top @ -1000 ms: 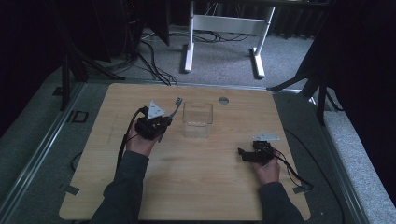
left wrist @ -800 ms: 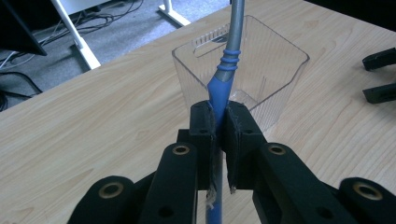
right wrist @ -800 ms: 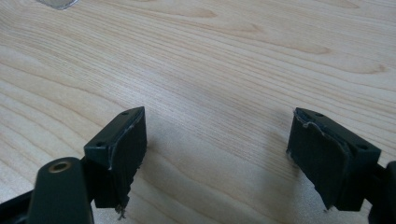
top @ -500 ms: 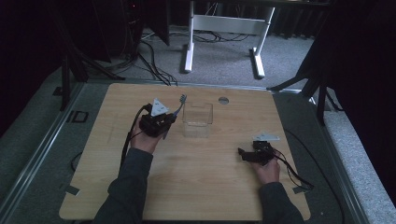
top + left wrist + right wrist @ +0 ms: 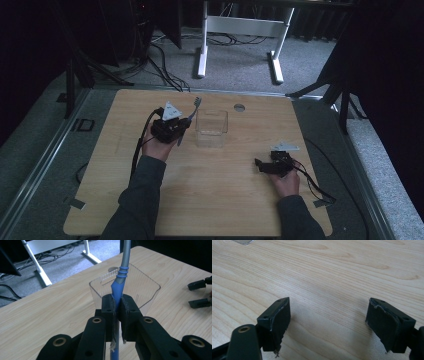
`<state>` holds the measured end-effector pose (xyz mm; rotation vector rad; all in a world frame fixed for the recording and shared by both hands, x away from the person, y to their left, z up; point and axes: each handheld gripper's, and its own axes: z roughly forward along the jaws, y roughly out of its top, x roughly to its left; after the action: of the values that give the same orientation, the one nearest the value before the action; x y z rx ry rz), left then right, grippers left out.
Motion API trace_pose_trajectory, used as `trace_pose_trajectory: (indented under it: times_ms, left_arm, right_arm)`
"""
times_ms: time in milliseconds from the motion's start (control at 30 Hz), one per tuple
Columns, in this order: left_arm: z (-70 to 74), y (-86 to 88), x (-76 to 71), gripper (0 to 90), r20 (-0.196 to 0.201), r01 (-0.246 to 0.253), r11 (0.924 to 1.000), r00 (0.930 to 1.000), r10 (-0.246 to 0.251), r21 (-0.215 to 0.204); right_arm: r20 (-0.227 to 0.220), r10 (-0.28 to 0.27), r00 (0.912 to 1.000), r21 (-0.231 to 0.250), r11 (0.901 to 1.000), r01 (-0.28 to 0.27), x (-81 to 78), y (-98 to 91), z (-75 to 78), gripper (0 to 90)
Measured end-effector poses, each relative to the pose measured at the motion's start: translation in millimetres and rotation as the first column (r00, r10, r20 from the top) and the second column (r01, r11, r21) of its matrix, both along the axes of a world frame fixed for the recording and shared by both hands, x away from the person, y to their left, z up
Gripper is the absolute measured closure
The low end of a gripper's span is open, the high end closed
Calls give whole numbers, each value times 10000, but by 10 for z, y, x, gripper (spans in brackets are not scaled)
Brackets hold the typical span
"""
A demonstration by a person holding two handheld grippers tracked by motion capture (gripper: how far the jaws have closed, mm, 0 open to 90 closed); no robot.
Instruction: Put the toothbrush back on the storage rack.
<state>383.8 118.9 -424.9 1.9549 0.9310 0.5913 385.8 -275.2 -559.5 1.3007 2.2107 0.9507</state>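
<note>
My left gripper (image 5: 181,131) is shut on a blue and grey toothbrush (image 5: 188,119), just left of a clear plastic container (image 5: 211,128) near the middle of the wooden table (image 5: 215,200). In the left gripper view the pads (image 5: 125,312) pinch the blue handle (image 5: 117,287), which rises in front of the container (image 5: 147,287). The brush head (image 5: 196,102) points toward the far edge. My right gripper (image 5: 260,165) rests open at the right of the table, with bare wood between its jaws (image 5: 328,322). It appears again at the right edge of the left gripper view (image 5: 200,293).
A round metal grommet (image 5: 239,107) sits in the table beyond the container. A white desk frame (image 5: 240,30) and cables lie on the floor past the far edge. Metal rails run along both sides of the table.
My left gripper has shifted a little toward the container with the toothbrush in it. The right gripper has stayed where it was.
</note>
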Motion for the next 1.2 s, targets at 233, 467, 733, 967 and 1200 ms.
trace_pose_trajectory:
  times_ms: [233, 467, 733, 967, 1200]
  left_arm:
    - [12, -15, 53, 823, -27, 3, 9998, 10000, -3, -197]
    - [53, -18, 74, 823, -15, -5, 9995, 10000, 4, -316]
    - [116, -66, 96, 823, 139, 26, 9995, 9999, -21, -324]
    - [146, -92, 122, 823, 205, 78, 9988, 9998, -68, -491]
    - [202, -168, 167, 822, 398, 213, 9981, 9990, -190, -576]
  right_arm:
    - [2, 11, 10000, -8, 10000, -11, 0, -1, 0, 193]
    - [1, 4, 10000, -3, 10000, -4, 0, 0, 0, 193]
    - [1, 4, 10000, -6, 10000, -4, 0, 0, 0, 193]
    - [-2, 5, 10000, -3, 10000, -5, 0, 0, 0, 193]
    - [1, 4, 10000, -6, 10000, -4, 0, 0, 0, 193]
